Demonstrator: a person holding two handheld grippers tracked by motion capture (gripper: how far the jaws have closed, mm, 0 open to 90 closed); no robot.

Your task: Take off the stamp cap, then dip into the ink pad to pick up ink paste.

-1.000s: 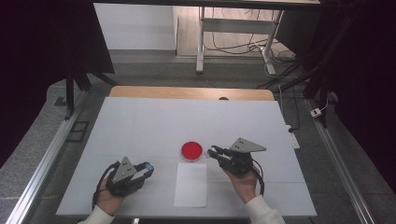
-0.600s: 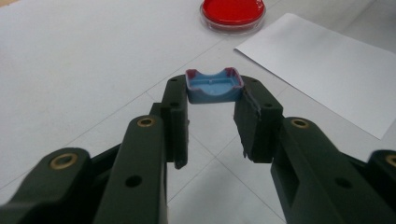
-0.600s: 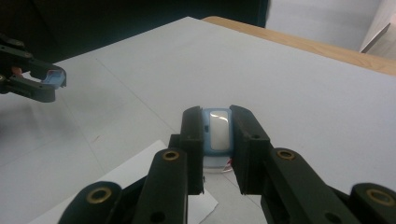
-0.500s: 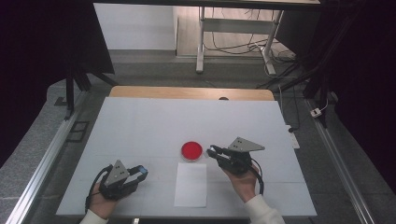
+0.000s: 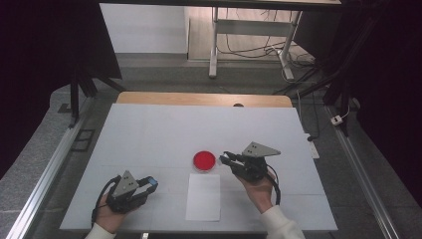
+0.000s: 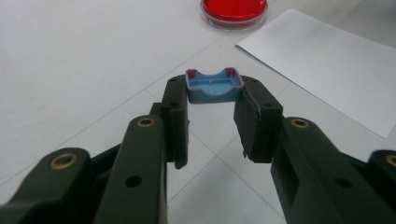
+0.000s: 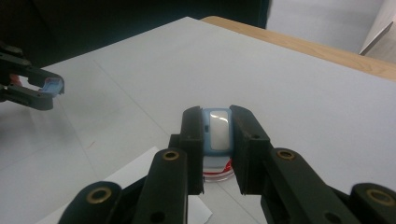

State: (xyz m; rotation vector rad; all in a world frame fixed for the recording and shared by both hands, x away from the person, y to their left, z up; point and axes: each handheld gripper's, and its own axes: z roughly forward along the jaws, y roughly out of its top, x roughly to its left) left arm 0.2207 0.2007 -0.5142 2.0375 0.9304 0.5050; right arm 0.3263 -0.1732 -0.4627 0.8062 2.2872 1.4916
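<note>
Blue cap and its small clear-topped container, one in each hand-held gripper, near the red dish.

Left hand-held gripper pinches the cap by its side walls, low over the bench, left of the paper sheet. Right hand-held gripper clamps the container just above the dish. Both pieces look light, rigid and smooth, so likely slippery; flat opposite sides are the safest hold, with gentle pressure.
</note>
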